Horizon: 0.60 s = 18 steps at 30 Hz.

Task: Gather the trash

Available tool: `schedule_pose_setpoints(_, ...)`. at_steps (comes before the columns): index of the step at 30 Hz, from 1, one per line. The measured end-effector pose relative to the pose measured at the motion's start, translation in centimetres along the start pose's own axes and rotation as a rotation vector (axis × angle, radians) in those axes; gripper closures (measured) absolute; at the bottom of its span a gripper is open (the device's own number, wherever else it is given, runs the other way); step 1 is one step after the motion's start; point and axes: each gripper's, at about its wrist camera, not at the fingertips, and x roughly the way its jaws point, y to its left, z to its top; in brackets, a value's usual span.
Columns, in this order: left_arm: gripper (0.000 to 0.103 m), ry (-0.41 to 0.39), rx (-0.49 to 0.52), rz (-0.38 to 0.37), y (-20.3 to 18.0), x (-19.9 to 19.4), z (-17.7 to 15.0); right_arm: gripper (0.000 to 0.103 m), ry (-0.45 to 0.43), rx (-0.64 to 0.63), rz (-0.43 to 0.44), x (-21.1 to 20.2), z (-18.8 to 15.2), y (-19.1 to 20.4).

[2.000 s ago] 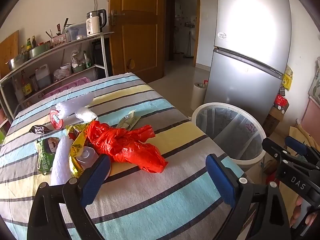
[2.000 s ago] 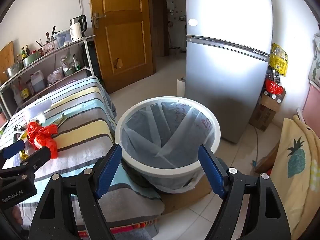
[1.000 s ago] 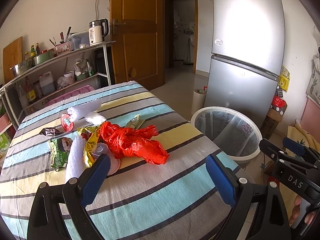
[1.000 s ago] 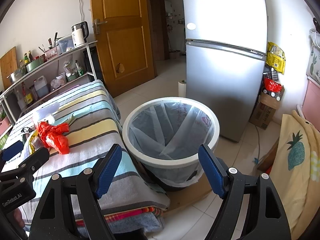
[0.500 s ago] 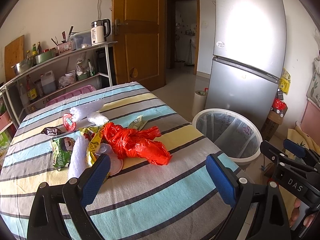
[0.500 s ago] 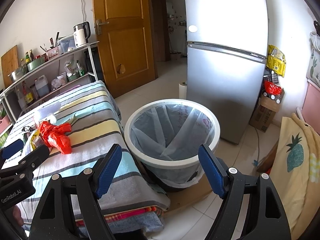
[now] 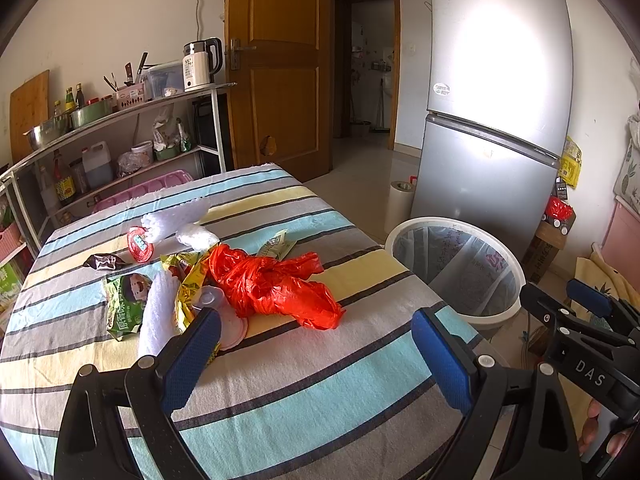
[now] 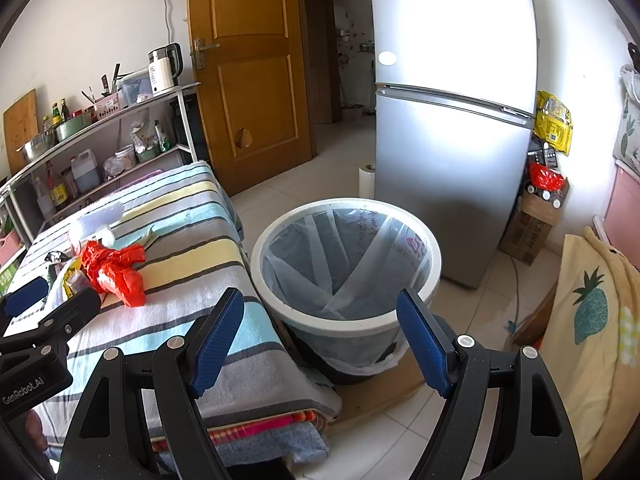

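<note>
A pile of trash lies on the striped table (image 7: 280, 380): a crumpled red plastic bag (image 7: 276, 284), a green snack wrapper (image 7: 124, 300), a yellow foil wrapper (image 7: 188, 284), white tissue (image 7: 156, 312) and a red round lid (image 7: 140, 239). A white bin lined with a clear bag (image 7: 456, 268) stands right of the table. My left gripper (image 7: 316, 360) is open and empty, above the table's near side. My right gripper (image 8: 320, 340) is open and empty, above the bin (image 8: 344, 264). The red bag also shows in the right wrist view (image 8: 112, 268).
A silver fridge (image 7: 496, 100) stands behind the bin. A metal shelf with a kettle (image 7: 200, 62), bottles and bowls runs along the left wall. A wooden door (image 7: 280, 72) is at the back. A pineapple-print cloth (image 8: 592, 320) hangs at right.
Both grippers have drawn back and risen a little from the table and bin. Both stay open and empty. The trash has not moved.
</note>
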Motion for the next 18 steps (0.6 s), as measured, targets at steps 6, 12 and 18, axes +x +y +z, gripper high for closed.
schedule_pose_setpoints(6,0.006,-0.001,-0.001,0.000,-0.02,0.01,-0.03,0.024,0.001,0.000,0.001,0.01,0.00,-0.02)
schedule_pose_setpoints(12,0.006,-0.002,-0.003,0.000,0.02,0.00,-0.09,0.024,-0.001,-0.002,0.002,-0.10,-0.06,-0.05)
schedule_pose_setpoints(18,0.006,-0.004,-0.004,0.000,0.07,0.00,-0.11,0.024,-0.001,-0.001,0.002,-0.09,-0.04,-0.03)
